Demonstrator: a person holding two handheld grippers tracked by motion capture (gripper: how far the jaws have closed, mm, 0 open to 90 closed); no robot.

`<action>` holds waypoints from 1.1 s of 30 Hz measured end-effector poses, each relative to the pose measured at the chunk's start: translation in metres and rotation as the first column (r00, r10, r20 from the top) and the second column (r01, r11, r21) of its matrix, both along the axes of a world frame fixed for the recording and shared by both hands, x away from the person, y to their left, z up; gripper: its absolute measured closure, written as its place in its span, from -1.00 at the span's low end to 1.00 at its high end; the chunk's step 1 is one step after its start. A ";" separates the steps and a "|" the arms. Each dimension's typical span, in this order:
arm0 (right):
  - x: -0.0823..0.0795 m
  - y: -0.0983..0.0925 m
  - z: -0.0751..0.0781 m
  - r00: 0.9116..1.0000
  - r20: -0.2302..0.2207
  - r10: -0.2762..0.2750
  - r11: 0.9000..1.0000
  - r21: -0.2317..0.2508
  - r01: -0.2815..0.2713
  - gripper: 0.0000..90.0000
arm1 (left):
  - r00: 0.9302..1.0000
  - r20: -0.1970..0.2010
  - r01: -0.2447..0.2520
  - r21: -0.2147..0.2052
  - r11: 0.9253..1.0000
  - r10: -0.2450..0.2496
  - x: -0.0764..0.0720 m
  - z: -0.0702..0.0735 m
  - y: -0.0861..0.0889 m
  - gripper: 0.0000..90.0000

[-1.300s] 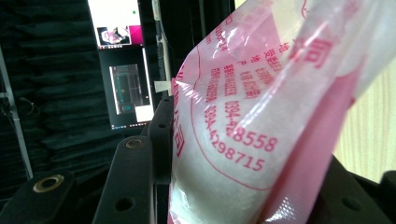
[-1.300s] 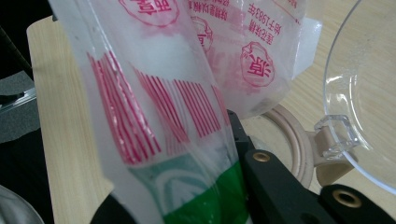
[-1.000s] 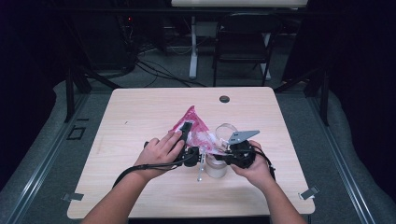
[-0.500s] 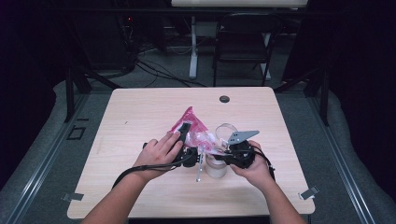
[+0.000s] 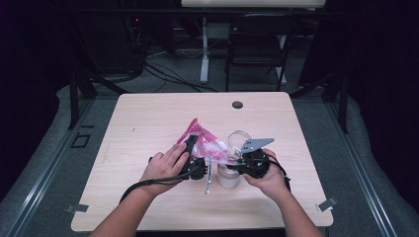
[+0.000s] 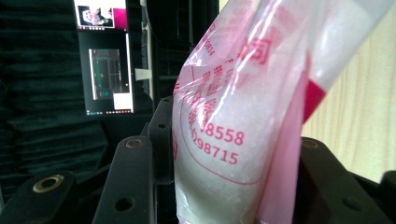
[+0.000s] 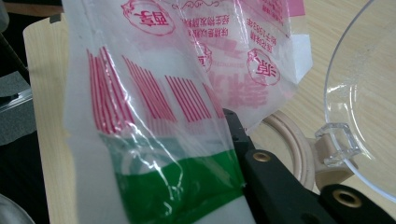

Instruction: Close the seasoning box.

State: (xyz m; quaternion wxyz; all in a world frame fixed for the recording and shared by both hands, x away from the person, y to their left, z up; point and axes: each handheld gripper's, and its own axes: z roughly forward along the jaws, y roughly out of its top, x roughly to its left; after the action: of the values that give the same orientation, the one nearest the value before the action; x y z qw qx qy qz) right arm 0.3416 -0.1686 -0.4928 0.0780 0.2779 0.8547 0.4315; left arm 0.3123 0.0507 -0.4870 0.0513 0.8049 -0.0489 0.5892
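A clear bag with pink print (image 5: pixel 207 144), filled with white granules, is lifted over the middle of the table between both hands. My left gripper (image 5: pixel 193 149) is shut on its bulging body; in the left gripper view the bag (image 6: pixel 224 140) is squeezed between both black jaws (image 6: pixel 233 156). From the right, my right gripper (image 5: pixel 236 159) pinches the bag's flat edge. In the right gripper view the printed film (image 7: pixel 154 93) hides one jaw of that gripper (image 7: pixel 219 135). A clear jar (image 5: pixel 229 177) with its hinged lid (image 5: pixel 239 137) open stands just below the bag.
The jar's clear lid (image 7: pixel 364 93) and beige seal ring (image 7: pixel 292 144) lie close to the right jaw. A slim pale utensil (image 5: pixel 207 176) lies left of the jar. The wooden table (image 5: pixel 148 118) has a black grommet (image 5: pixel 237 104) near its far edge. A chair (image 5: pixel 257 44) stands behind the table.
The left gripper and the bag have shifted slightly toward the near left. The right hand has stayed still.
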 end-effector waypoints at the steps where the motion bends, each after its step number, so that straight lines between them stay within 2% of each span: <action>1: 0.000 0.000 0.000 1.000 0.001 -0.001 1.000 0.000 0.001 1.00 | 1.000 -0.009 -0.005 -0.013 1.000 0.005 0.000 -0.002 0.001 0.33; 11: 0.000 0.001 -0.001 1.000 0.003 -0.004 1.000 0.001 0.004 1.00 | 1.000 -0.024 -0.017 -0.055 0.998 0.015 -0.001 -0.007 0.004 0.33; 19: 0.000 0.001 0.000 1.000 0.009 -0.013 1.000 0.006 0.013 1.00 | 0.998 -0.049 -0.033 -0.114 0.993 0.027 -0.002 -0.013 0.006 0.34; 26: 0.000 0.000 0.000 1.000 0.010 -0.015 1.000 0.006 0.015 1.00 | 0.998 -0.058 -0.040 -0.118 0.992 0.034 -0.002 -0.015 0.006 0.34; 33: -0.001 0.001 0.000 1.000 0.016 -0.017 1.000 0.005 0.017 1.00 | 0.996 -0.076 -0.046 -0.139 0.989 0.036 -0.002 -0.019 0.008 0.37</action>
State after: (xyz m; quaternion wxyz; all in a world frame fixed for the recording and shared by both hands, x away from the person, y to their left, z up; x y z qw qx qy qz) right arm 0.3407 -0.1675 -0.4930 0.0877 0.2818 0.8506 0.4352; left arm 0.3107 0.0589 -0.5059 0.0978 0.8212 0.0114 0.5620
